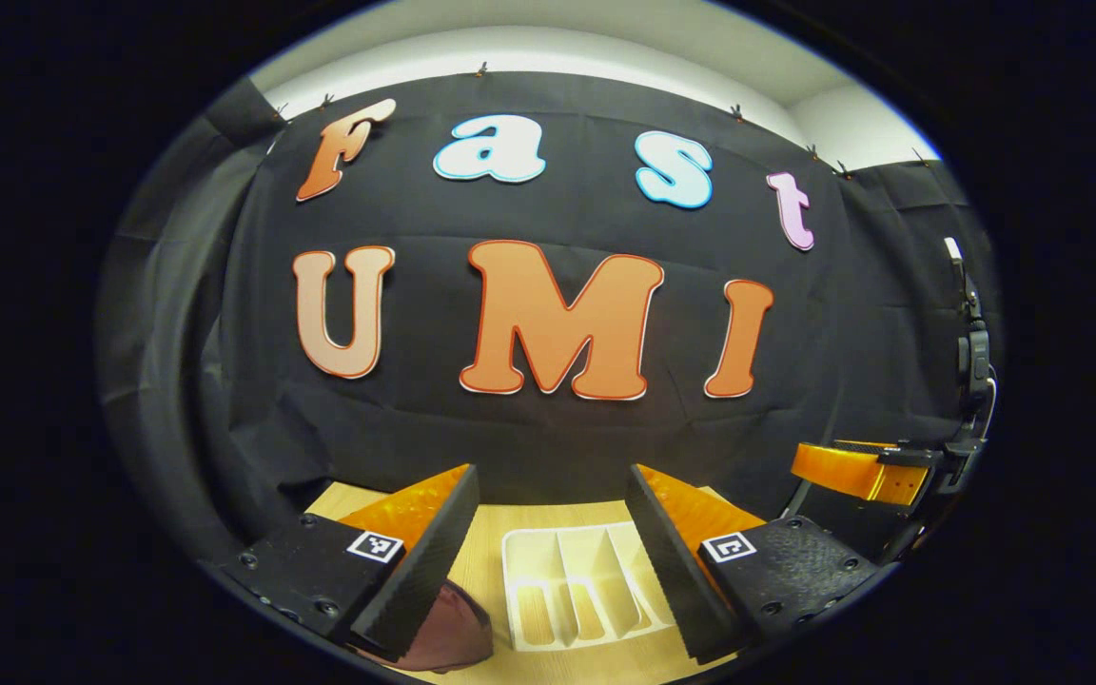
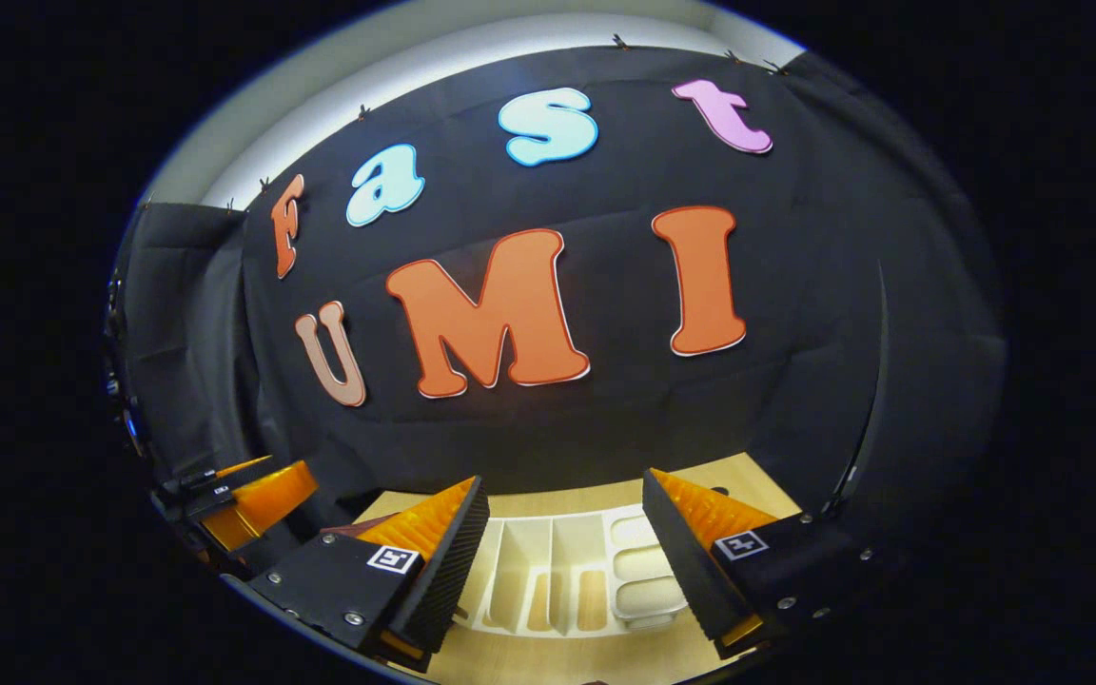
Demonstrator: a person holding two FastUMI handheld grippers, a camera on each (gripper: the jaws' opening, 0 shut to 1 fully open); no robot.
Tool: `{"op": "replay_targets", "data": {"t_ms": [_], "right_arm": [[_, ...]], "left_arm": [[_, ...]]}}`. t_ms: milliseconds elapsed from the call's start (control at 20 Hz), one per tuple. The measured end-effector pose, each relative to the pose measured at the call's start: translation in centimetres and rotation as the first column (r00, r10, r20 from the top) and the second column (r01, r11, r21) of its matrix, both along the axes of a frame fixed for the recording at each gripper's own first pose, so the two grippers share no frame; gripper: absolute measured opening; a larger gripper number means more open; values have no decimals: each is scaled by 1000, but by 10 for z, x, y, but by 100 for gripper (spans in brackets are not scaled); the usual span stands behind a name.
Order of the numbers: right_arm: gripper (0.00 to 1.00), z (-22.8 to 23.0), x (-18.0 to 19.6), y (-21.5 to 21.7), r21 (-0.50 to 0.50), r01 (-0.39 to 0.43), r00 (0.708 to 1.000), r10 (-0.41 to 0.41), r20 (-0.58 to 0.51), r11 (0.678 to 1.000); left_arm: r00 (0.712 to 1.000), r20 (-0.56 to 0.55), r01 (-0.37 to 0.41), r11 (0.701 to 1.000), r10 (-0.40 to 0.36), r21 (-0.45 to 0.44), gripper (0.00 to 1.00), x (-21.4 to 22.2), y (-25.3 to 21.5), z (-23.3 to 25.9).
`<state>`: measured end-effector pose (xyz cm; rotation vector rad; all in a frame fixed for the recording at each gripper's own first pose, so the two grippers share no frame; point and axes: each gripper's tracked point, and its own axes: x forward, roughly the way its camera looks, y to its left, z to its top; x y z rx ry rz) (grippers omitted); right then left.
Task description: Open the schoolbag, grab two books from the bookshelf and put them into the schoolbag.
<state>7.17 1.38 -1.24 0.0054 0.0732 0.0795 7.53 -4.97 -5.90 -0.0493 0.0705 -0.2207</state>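
Bookshelf (image 1: 578,585) on wooden table (image 1: 486,538), black cloth wall behind; both grippers' fingers apart.

White slotted bookshelf (image 1: 578,585) lies flat on wooden table, dividers up. Dark maroon schoolbag (image 1: 453,633) sits just left, near edge, mostly hidden.

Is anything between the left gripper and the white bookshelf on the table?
Nothing visible. The left gripper, jaws open, hangs above the wooden table with the white bookshelf seen directly between its fingers. The dark red schoolbag lies to the side, under one finger.
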Motion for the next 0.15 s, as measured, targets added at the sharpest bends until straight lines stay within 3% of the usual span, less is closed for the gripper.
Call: {"op": "replay_targets", "data": {"t_ms": [150], "right_arm": [[96, 3, 1, -4, -38, 30, 998, -28, 51, 999]], "left_arm": [[999, 52, -14, 1000, 13, 14, 96, 0, -1, 2]]}}
